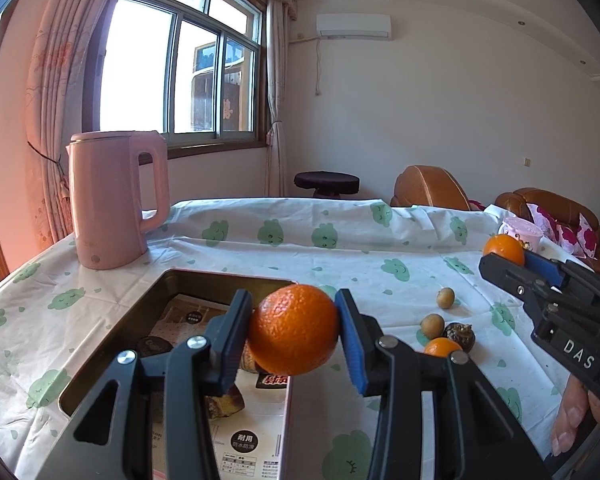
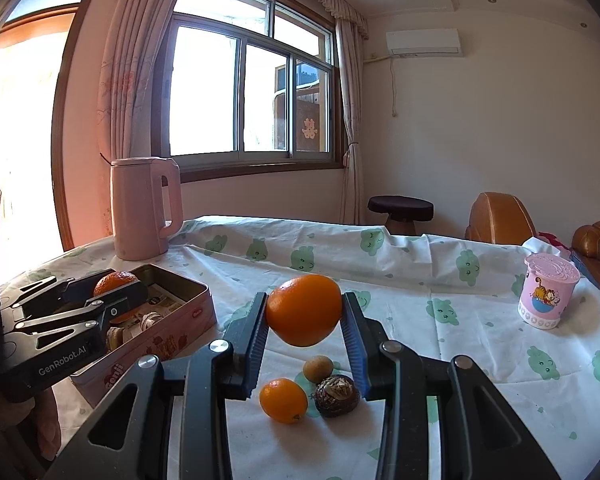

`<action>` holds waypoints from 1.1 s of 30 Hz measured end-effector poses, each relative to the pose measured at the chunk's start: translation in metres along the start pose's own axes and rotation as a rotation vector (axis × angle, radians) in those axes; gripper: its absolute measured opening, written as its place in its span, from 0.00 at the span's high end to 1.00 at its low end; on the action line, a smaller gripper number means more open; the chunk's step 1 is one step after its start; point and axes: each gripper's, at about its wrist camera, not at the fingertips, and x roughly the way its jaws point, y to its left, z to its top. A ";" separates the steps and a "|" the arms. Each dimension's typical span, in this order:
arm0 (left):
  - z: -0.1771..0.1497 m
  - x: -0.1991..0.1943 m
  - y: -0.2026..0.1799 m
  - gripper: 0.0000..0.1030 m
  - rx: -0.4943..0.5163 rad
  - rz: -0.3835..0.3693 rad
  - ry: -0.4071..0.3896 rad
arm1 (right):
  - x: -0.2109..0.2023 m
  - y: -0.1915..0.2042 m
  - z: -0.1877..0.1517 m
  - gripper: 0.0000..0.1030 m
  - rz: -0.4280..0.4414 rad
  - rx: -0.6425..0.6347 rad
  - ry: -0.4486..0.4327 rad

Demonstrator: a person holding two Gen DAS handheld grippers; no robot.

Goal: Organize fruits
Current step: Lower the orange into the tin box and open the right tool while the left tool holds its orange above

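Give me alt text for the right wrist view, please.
The right gripper holds an orange above the tablecloth; beneath it lie a smaller orange, a small brown fruit and a dark wrinkled fruit. At left, the left gripper holds another orange over an open tin.

Your black left gripper (image 1: 294,336) and black right gripper (image 2: 305,322), each mid-frame, are both clamped, pointing slightly downward.

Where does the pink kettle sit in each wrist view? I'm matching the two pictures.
Left wrist view: pink kettle at left, on the table behind the tin box.
Right wrist view: pink kettle left of centre, behind the same tin box.
Shared landmark: the window.
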 end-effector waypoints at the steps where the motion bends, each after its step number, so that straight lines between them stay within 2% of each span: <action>1: 0.000 0.000 0.002 0.57 -0.003 0.002 0.003 | 0.002 0.003 0.001 0.63 0.005 -0.004 0.001; 33: 0.003 0.004 0.066 0.57 -0.070 0.076 0.047 | 0.042 0.075 0.019 0.63 0.135 -0.086 0.034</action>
